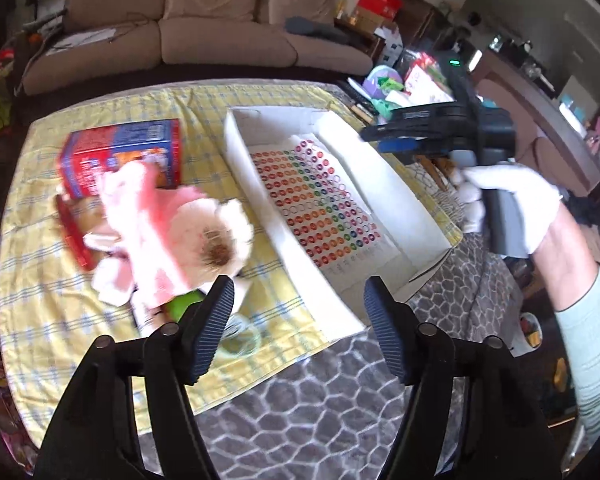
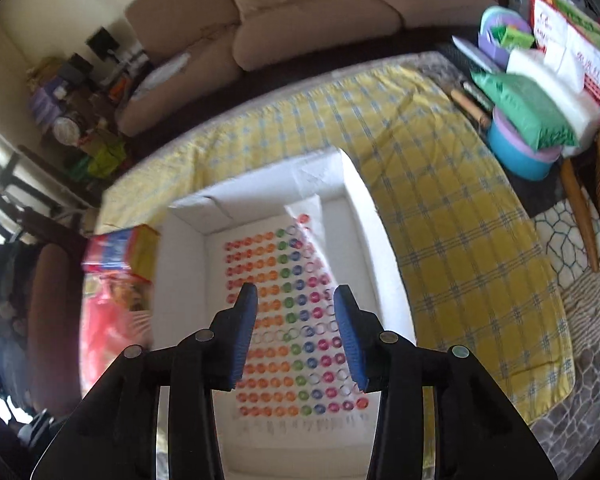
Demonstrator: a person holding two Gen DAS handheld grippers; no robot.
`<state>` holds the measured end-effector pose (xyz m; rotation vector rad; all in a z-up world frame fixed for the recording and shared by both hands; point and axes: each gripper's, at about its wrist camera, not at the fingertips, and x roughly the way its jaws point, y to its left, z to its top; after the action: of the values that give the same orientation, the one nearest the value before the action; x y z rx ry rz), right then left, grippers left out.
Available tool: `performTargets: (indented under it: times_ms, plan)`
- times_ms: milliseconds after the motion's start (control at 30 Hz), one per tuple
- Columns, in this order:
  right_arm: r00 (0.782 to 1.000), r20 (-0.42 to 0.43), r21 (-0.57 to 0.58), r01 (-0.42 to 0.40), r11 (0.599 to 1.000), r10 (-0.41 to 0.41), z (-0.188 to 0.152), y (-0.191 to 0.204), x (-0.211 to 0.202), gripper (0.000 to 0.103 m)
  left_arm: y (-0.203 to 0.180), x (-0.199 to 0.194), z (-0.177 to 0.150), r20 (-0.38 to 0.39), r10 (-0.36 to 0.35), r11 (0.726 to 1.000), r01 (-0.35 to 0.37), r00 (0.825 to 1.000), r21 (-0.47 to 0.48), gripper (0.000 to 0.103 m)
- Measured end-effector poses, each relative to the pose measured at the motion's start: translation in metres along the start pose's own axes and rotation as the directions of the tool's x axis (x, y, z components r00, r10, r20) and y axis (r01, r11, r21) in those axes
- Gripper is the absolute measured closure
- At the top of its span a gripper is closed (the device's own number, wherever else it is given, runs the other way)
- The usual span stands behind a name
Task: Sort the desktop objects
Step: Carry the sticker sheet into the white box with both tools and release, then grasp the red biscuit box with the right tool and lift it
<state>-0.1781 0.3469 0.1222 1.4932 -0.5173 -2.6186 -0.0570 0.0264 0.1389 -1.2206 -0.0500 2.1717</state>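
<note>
My left gripper has its fingers spread wide and empty; the pink plush toy lies just ahead and left of the left fingertip, its long axis slanting away up-left. My right gripper, moderately parted and empty, hovers over the white box, so the left is nearer.

1. A beige sofa stands behind the table.
2. A yellow checked cloth covers the table over a grey cobble-patterned cover.
3. A green packet rests on a blue bowl, beside white tissue packs.
4. A red box sits on a far cabinet.
</note>
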Motion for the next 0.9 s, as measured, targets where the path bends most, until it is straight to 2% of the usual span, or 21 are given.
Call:
performTargets:
  times_ms: [100, 233, 300, 400, 467, 700, 767, 900]
  plan:
    - [0.996, 0.060, -0.030, -0.065, 0.997, 0.066, -0.012, 0.022, -0.028, 0.059, 0.032, -0.025, -0.017, 0.028, 0.036, 0.998, -0.034, 0.999, -0.049, 0.032]
    - [0.990, 0.070, -0.078, -0.114, 0.990, 0.119, -0.027, 0.056, -0.038, 0.056, 0.080, -0.049, -0.029, 0.053, 0.098, 0.987, -0.090, 0.994, -0.135, 0.030]
    - [0.987, 0.064, -0.100, -0.138, 0.985, 0.144, -0.033, 0.078, -0.038, 0.056, 0.099, -0.058, -0.025, 0.068, 0.133, 0.980, -0.121, 0.989, -0.155, 0.029]
    - [0.983, 0.054, -0.122, -0.169, 0.978, 0.176, -0.034, 0.108, -0.031, 0.055, 0.133, -0.067, -0.010, 0.106, 0.147, 0.972, -0.124, 0.984, -0.197, 0.024]
    - [0.978, 0.046, -0.129, -0.194, 0.972, 0.201, -0.029, 0.128, -0.019, 0.054, 0.152, -0.069, 0.007, 0.127, 0.161, 0.970, -0.133, 0.979, -0.204, 0.015]
    - [0.975, 0.009, -0.149, -0.217, 0.965, 0.221, -0.008, 0.184, 0.046, 0.052, 0.192, -0.031, 0.062, 0.147, 0.217, 0.971, -0.197, 0.965, -0.135, 0.002]
    - [0.979, -0.012, -0.160, -0.203, 0.966, 0.204, -0.001, 0.196, 0.068, 0.051, 0.205, -0.012, 0.071, 0.145, 0.214, 0.974, -0.199, 0.966, -0.110, 0.000]
    - [0.989, -0.051, -0.190, -0.149, 0.970, 0.142, 0.012, 0.210, 0.106, 0.051, 0.222, 0.030, 0.082, 0.095, 0.243, 0.970, -0.241, 0.966, -0.025, 0.000]
